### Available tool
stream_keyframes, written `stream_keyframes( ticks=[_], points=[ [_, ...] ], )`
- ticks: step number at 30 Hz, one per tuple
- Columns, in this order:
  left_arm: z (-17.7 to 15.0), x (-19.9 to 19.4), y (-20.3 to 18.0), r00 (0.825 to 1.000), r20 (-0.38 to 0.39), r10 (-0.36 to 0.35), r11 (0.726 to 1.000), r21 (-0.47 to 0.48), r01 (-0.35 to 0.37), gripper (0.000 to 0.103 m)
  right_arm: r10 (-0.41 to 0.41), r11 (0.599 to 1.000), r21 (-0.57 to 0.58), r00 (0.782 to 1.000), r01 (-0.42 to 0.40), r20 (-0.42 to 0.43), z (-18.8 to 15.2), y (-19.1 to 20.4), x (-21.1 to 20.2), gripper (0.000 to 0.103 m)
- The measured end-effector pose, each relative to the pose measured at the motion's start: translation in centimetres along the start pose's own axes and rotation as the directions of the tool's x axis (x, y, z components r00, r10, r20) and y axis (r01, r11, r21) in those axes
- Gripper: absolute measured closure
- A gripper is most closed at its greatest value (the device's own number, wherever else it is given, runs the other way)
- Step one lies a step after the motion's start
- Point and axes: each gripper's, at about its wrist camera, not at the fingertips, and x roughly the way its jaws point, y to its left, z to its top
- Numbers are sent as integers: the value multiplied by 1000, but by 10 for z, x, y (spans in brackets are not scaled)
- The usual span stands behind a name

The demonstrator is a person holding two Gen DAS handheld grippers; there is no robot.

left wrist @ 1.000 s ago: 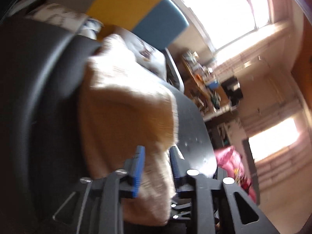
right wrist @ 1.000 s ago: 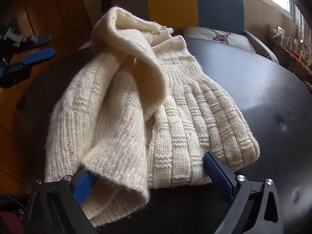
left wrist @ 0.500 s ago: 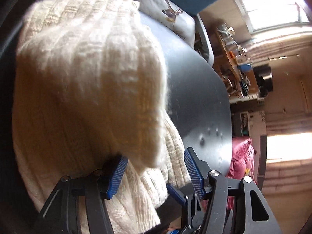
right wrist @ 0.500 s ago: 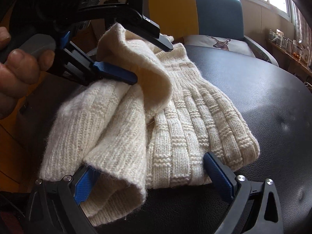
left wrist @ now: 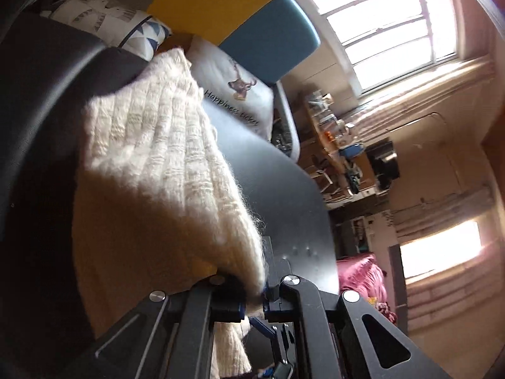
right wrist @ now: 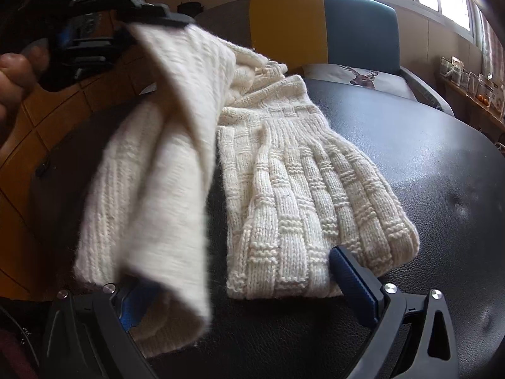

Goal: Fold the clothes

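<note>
A cream knitted sweater (right wrist: pixel 300 189) lies partly folded on a black leather table (right wrist: pixel 426 158). In the right wrist view, my left gripper (right wrist: pixel 126 36) is at the upper left, held by a hand (right wrist: pixel 15 75). It is shut on a flap of the sweater and holds it up off the table. In its own view the left gripper (left wrist: pixel 254 300) pinches the sweater (left wrist: pixel 151 158) between its blue pads. My right gripper (right wrist: pixel 238 271) stands open at the sweater's near hem, one finger on each side, its left pad partly hidden behind the hanging flap.
A chair with a yellow and blue back (right wrist: pixel 315 25) stands behind the table with a deer cushion (right wrist: pixel 356 77) on it. A cluttered shelf (right wrist: pixel 473 88) runs along the right wall under windows. A patterned cushion (left wrist: pixel 110 22) and pink cloth (left wrist: pixel 359 274) lie beyond the table.
My left gripper came in over the sweater, shut on its upper flap and raised it. The right gripper stayed open at the hem.
</note>
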Motion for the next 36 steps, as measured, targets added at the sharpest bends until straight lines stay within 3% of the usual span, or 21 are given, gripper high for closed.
stream_keyframes(
  ticks=[2, 4, 5, 7, 9, 11, 12, 13, 16, 19, 20, 21, 23, 24, 25, 26, 28, 30, 36],
  points=[
    [5, -38, 18, 1000, 9, -1, 1000, 3, 1, 96, -7, 1000, 2, 1000, 7, -2, -1, 0, 5, 0],
    [11, -74, 47, 996, 38, 75, 997, -7, -75, 96, -19, 1000, -11, 1000, 18, -8, -2, -1, 5, 0],
    [14, -91, 64, 986, 71, 149, 989, -33, -147, 96, -26, 999, -19, 1000, 26, -12, -2, -2, 5, 0],
    [18, -120, 99, 956, 102, 274, 959, -111, -262, 96, -43, 998, -35, 999, 43, -21, -3, -1, 5, 0],
    [19, -146, 138, 918, 113, 379, 912, -212, -351, 95, -57, 997, -47, 998, 55, -32, -3, -1, 7, 0],
    [14, -161, 173, 858, 62, 509, 836, -272, -476, 80, -63, 997, -47, 997, 61, -43, -2, -2, 8, 0],
    [8, -164, 188, 832, 20, 555, 800, -290, -526, 60, -66, 997, -45, 997, 64, -48, -1, -2, 9, 0],
    [2, -167, 199, 821, -6, 570, 778, -318, -543, 48, -71, 997, -45, 996, 68, -55, 0, -1, 9, 0],
    [-20, -180, 224, 845, -4, 534, 767, -417, -487, 47, -83, 996, -46, 994, 80, -75, 2, 0, 10, 0],
    [-38, -206, 217, 818, 114, 564, 760, -459, -460, 47, -89, 995, -43, 992, 85, -84, 3, 1, 12, 0],
    [-44, -209, 208, 834, 147, 532, 791, -438, -427, 47, -94, 995, -44, 992, 90, -85, 3, 2, 13, 0],
    [-51, -203, 198, 880, 163, 446, 846, -399, -355, 46, -99, 995, -43, 991, 95, -86, 3, 2, 13, 0],
    [-64, -187, 177, 950, 170, 264, 927, -317, -201, 41, -105, 994, -36, 990, 102, -90, 4, 2, 13, 0],
    [-71, -168, 165, 977, 128, 170, 952, -279, -129, 38, -105, 994, -31, 990, 102, -94, 5, 2, 13, 0],
    [-79, -148, 154, 994, 82, 75, 968, -245, -53, 36, -103, 995, -26, 990, 101, -99, 5, 1, 13, 0],
    [-85, -128, 144, 999, 35, -1, 976, -219, 8, 36, -98, 995, -20, 990, 97, -103, 6, 1, 12, 0],
    [-95, -88, 132, 997, -51, -61, 978, -205, 49, 36, -89, 996, -10, 990, 88, -107, 5, 0, 11, 0],
    [-101, -58, 126, 992, -95, -80, 971, -233, 56, 36, -87, 996, -10, 991, 86, -106, 4, 0, 9, 0],
    [-101, -26, 120, 992, -110, -62, 966, -258, 32, 35, -44, 998, 39, 994, 47, -95, 3, -5, 3, 0]
  ],
)
